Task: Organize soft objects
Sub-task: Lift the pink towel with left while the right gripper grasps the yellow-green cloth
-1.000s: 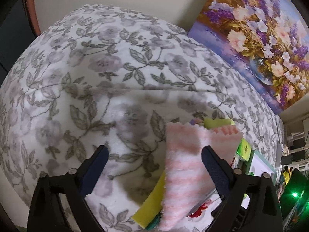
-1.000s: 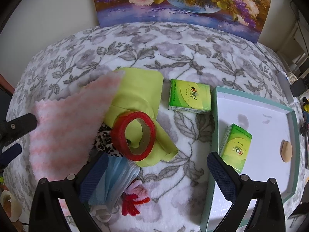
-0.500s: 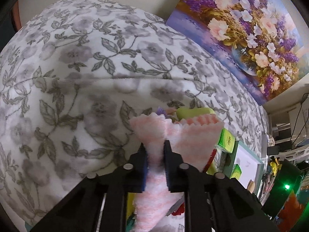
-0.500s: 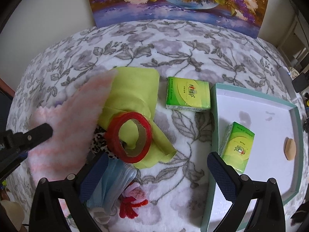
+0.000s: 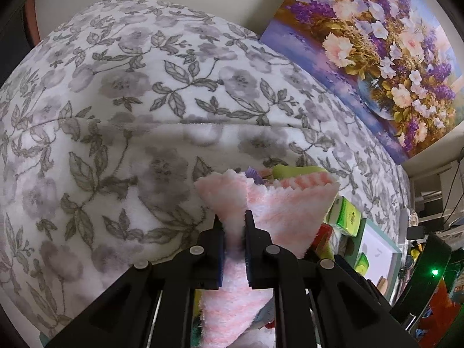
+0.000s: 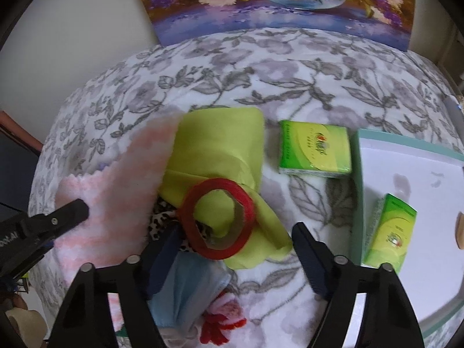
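One fluffy pink-and-white striped cloth [image 5: 232, 261] with a zigzag edge lies at the left of the pile on the bedspread [image 5: 116, 116], a plush white cover printed with grey leaves and flowers. The left gripper [image 5: 233, 226] pinches a raised fold of it, the two pads pressed tight on the fleece with the cloth bulging above and below them. Beside the pink cloth lies one smooth yellow-green cloth [image 6: 220, 145], folded and creased, and on that one red tape roll [image 6: 217, 217] with a cardboard core. Under these show one leopard-print piece [image 6: 161, 220], one pleated blue face mask [image 6: 188, 293] and one red fuzzy item [image 6: 217, 327].

The right gripper [image 6: 232, 255] hovers over the pile, its jaws spread wide but just now closing, with the tape roll and yellow-green cloth between them and neither pad pressing on anything.

Two glossy green tissue packs show: one [image 6: 314, 152] on the bedspread, the other [image 6: 388, 235] inside the single white tray [image 6: 358, 191] with a teal rim.
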A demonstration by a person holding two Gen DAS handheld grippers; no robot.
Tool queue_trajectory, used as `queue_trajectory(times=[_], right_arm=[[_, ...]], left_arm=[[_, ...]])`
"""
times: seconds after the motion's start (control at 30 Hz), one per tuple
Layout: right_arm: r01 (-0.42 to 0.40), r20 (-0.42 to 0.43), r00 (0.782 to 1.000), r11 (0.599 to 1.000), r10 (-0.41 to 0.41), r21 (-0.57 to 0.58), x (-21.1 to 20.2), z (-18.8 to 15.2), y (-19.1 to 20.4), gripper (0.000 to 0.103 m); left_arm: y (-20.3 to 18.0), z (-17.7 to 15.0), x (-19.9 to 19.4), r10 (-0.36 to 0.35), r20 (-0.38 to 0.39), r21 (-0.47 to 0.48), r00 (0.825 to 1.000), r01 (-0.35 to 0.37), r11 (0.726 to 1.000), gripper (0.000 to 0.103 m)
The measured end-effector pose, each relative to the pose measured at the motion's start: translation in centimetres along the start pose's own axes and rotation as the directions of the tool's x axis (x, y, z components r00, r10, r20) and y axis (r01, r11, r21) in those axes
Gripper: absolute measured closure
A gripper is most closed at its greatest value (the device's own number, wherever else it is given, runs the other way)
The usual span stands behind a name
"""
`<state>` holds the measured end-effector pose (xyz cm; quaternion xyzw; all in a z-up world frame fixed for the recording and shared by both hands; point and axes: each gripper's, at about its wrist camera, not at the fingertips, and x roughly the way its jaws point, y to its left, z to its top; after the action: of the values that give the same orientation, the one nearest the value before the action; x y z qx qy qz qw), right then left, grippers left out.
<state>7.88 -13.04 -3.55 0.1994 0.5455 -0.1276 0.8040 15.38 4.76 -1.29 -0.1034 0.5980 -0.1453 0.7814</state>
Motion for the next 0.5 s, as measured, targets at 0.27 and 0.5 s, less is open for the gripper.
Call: queue_trajectory(times=[0.27,0.5], right_arm=[[-0.077,-0.001,0.997,0.997,0.077,-0.002,0.75,0.43,0.35,0.044],[-0.123,-0.004,0.992,0.992,0.123,0.024,0.77,0.62,-0.01,0.048]], left_arm=[[-0.21,0.09,0.34,0.043,0.004,0.020,0.999,-0.043,0.999,0.091],[-0.29,0.16,0.61,0.077,0.006,0.025,0.997,-0.077,0.997,0.091]])
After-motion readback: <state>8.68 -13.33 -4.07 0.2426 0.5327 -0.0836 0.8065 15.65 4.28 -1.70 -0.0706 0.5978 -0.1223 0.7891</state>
